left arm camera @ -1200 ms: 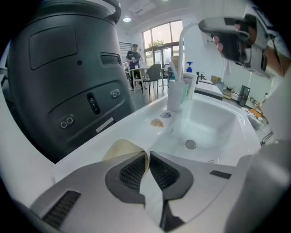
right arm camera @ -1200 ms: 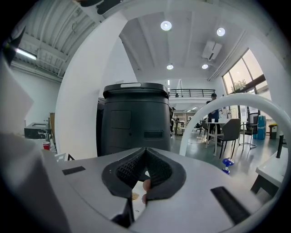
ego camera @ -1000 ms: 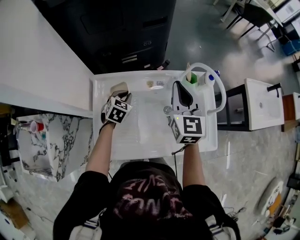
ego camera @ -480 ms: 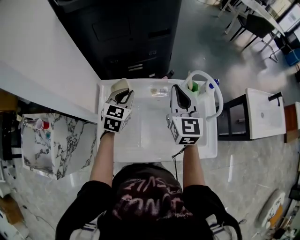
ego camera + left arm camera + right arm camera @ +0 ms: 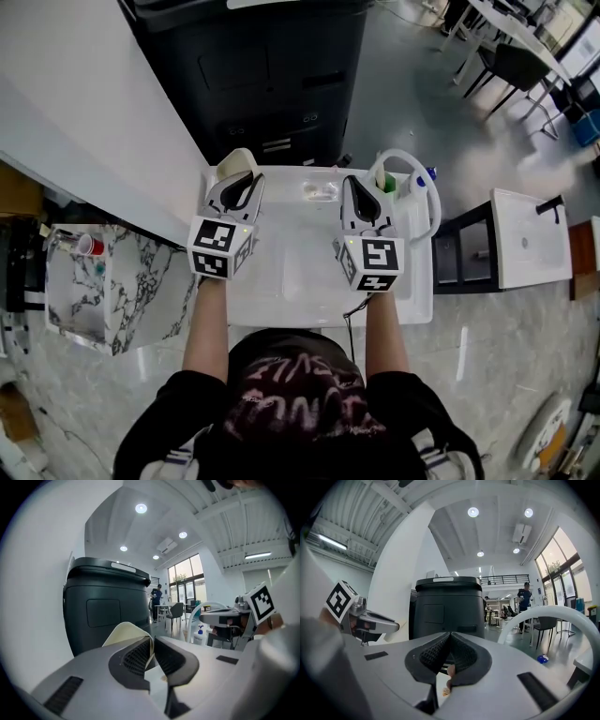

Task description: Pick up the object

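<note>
left gripper [image 5: 153, 638] pinching cream pad [image 5: 124, 632], right gripper [image 5: 450, 633] closed

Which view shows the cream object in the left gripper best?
The left gripper view: the cream object is close up, pinched between the jaws of the left gripper. The head view shows only a small rounded part beyond the gripper's tip. In the right gripper view I cannot make it out.

the cream object [image 5: 123, 632] is largely covered by the left gripper [image 5: 153, 640]. a small item [image 5: 320, 190] in the white basin [image 5: 291, 272] cannot be identified. the white hoop [image 5: 553, 612] is cut off at the edge.
</note>
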Motion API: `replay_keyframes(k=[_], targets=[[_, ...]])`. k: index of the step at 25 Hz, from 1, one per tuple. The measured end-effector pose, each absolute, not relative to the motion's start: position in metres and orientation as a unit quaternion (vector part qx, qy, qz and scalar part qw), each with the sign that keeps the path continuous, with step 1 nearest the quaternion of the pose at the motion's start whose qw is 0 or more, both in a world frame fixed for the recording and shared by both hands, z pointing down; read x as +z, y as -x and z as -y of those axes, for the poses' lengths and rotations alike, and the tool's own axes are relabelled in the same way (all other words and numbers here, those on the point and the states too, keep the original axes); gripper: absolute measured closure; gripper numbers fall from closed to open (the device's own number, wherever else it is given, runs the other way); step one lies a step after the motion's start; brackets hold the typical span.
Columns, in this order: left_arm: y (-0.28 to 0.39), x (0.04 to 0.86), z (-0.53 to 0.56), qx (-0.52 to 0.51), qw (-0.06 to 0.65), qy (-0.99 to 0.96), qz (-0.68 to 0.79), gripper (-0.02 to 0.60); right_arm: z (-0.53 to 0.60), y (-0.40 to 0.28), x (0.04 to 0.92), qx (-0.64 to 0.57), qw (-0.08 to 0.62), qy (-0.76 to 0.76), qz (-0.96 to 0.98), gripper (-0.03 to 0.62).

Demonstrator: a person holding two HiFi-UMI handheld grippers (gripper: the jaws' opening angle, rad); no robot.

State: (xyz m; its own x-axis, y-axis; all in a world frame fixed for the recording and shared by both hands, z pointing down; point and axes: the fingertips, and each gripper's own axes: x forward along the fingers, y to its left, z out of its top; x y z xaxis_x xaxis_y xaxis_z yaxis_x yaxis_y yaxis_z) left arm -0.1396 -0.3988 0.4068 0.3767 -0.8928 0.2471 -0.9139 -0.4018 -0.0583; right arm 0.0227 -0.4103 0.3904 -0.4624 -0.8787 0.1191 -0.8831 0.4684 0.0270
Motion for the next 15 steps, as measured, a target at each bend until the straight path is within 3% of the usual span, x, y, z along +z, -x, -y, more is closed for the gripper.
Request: replay_keyframes(k=[15], targets=[[0.156,0.337,0.373,0.043,-0.005,-0.821,0.57,0.541,0.402,-0.015,0.378,0.009,0.05,-0.514,0.856,0.58]])
